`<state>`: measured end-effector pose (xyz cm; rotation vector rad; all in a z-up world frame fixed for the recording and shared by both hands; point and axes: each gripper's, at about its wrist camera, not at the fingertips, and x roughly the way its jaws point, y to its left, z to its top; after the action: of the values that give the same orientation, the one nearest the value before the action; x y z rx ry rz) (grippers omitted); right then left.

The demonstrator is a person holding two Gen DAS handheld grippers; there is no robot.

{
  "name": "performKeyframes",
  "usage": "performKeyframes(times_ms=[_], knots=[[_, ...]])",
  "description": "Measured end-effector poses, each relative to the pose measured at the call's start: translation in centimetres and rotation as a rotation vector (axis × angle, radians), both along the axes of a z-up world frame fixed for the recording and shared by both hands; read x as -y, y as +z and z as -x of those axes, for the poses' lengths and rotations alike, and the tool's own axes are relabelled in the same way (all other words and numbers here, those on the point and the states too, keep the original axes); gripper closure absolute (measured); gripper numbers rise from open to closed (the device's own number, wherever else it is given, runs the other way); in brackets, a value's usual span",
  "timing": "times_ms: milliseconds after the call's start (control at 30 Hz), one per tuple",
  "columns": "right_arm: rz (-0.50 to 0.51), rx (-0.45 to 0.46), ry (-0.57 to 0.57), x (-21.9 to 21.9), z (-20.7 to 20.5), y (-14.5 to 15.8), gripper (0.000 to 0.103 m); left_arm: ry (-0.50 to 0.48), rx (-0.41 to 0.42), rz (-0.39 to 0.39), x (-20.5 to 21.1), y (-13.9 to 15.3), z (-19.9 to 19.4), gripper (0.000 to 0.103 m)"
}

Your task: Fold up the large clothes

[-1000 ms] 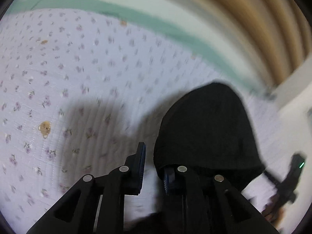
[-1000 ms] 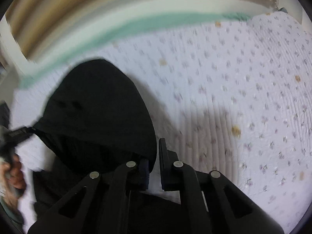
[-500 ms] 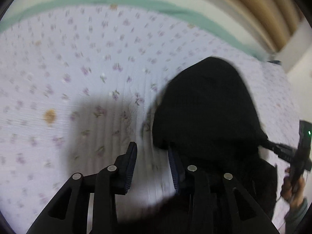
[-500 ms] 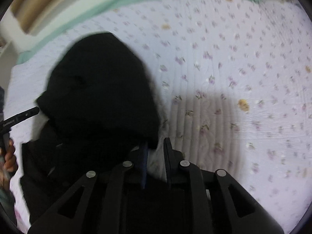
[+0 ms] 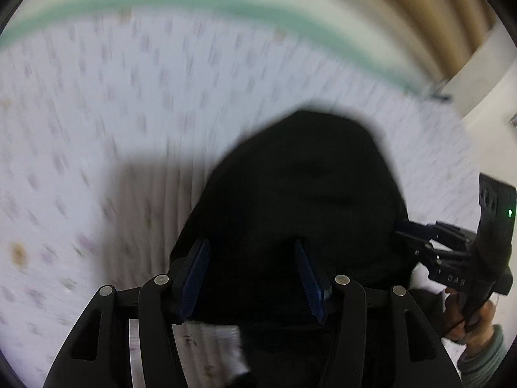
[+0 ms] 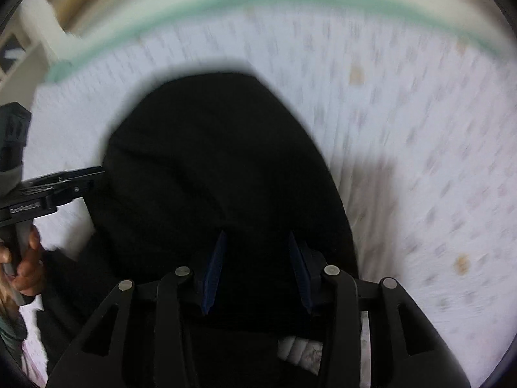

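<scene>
The black garment [image 5: 290, 200] lies on the flowered bedspread [image 5: 97, 113], filling the centre and lower middle of both wrist views, its rounded hood end toward the top of the frame and the green edge band [image 5: 226, 3] arcing across the top. The step in hand looks like letting go after a fold has been laid down, and to do it well both grippers should release together and lift clear without snagging the cloth, so the fresh fold stays flat; a drag sideways would likely pull the layer askew (both pictures are blurred, so fine creases cannot be read). The left gripper [image 5: 252, 278] sits at lower centre of its view with its jaws opening, about halfway apart; black cloth shows in the gap between the blue pads [image 5: 194, 278], but the pads do not seem to press on it. The right gripper [image 6: 255, 271] sits at lower centre of its own view, jaws also opening and a little narrower, again with the garment behind and between them and nothing clamped as far as can be told. Each view catches the other gripper at the frame's edge, held in a hand [image 6: 29, 258], its tips just at the garment's side edge; whether they touch it there cannot be told.
</scene>
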<state>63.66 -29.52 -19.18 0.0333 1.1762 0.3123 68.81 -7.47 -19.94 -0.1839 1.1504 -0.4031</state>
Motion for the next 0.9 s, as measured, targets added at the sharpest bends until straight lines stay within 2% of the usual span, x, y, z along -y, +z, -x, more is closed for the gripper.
performKeyframes(times_ms=[33, 100, 233, 367, 467, 533, 567, 600, 667, 700, 733, 800, 900], knots=[[-0.026, -0.024, -0.013, 0.5, 0.0, -1.8, 0.062, 0.004, -0.01, 0.005, -0.3, -1.2, 0.2, 0.048], [-0.1, -0.007, -0.05, 1.6, 0.4, -2.7, 0.063, 0.019, 0.006, 0.028, -0.8, -2.0, 0.6, 0.048], [-0.061, 0.023, -0.044, 1.1, 0.9, -2.6, 0.063, -0.003, 0.054, -0.033, -0.2, -1.7, 1.5, 0.047], [-0.026, 0.046, -0.059, 0.7, 1.8, -1.6, 0.062, 0.0, 0.07, -0.023, -0.4, -1.2, 2.1, 0.047], [-0.024, 0.053, -0.062, -0.1, 3.0, 0.2, 0.057, -0.016, 0.082, -0.024, -1.0, 1.2, 2.8, 0.047], [-0.041, 0.102, -0.045, 0.1, 3.4, 2.4, 0.05, -0.03, 0.12, 0.025, -2.0, 3.9, 3.3, 0.047], [-0.041, 0.125, -0.047, 0.2, 3.3, 3.2, 0.042, -0.032, 0.14, 0.052, -2.5, 5.4, 3.2, 0.046], [-0.041, 0.145, -0.05, 0.4, 3.1, 4.1, 0.032, -0.024, 0.151, 0.066, -2.9, 6.4, 2.9, 0.043], [-0.036, 0.176, -0.051, 0.7, 1.9, 5.2, 0.029, 0.005, 0.164, 0.089, -3.7, 8.3, 1.6, 0.022], [-0.026, 0.176, -0.049, 0.8, 1.4, 5.3, 0.029, 0.007, 0.17, 0.096, -4.0, 8.8, 0.7, 0.022], [-0.01, 0.163, -0.044, 0.8, 0.3, 5.1, 0.029, 0.003, 0.166, 0.087, -3.9, 8.8, -0.1, 0.022], [-0.015, 0.132, -0.034, 1.0, -1.3, 4.3, 0.029, -0.018, 0.094, 0.06, -3.6, 7.5, -2.4, 0.022], [-0.081, 0.049, -0.03, 1.5, -3.6, 2.5, 0.029, -0.046, -0.021, 0.109, -3.1, 4.7, -4.7, 0.022]])
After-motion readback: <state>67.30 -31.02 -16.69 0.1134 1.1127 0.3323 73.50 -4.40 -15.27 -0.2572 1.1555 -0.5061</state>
